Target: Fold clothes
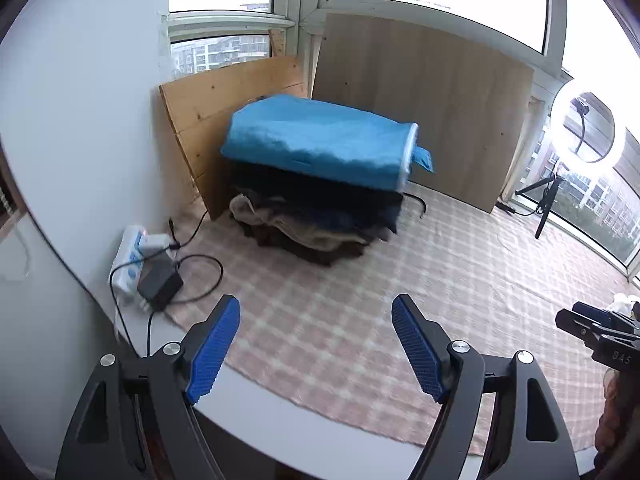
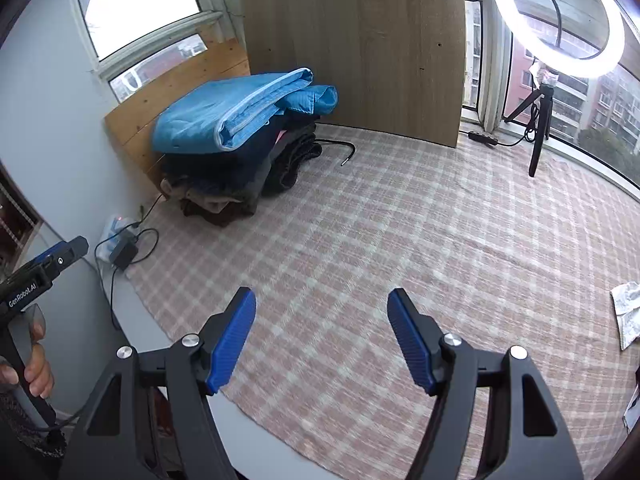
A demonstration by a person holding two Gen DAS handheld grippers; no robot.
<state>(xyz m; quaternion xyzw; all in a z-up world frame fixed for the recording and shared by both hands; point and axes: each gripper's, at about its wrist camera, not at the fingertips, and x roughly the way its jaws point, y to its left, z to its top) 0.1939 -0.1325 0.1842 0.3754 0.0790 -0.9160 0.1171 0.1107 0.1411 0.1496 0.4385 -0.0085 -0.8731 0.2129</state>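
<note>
The left gripper (image 1: 316, 316) is hovering with its jaws spread wide and nothing between them, and the right gripper (image 2: 322, 308) is hanging in the same condition, gaping and empty; both are pointing over bare cloth, which suggests neither is engaged on a garment at this moment. The stack of folded clothes (image 2: 240, 148) is sitting at the far left corner of the work area, well apart from both grippers, with a blue garment (image 1: 320, 140) lying on top of darker items, apparently parked there to keep the centre free. The checked tablecloth (image 2: 400, 240) is covering most of the table (image 1: 248, 412), whose pale edge is showing near the grippers. 2 wooden boards (image 1: 420, 104) are leaning against the windows behind the stack. A ring light (image 2: 558, 16) is glowing at the right, a power strip (image 1: 132, 260) is lying by the wall, and a white cloth (image 2: 628, 312) is lying at the right edge.
</note>
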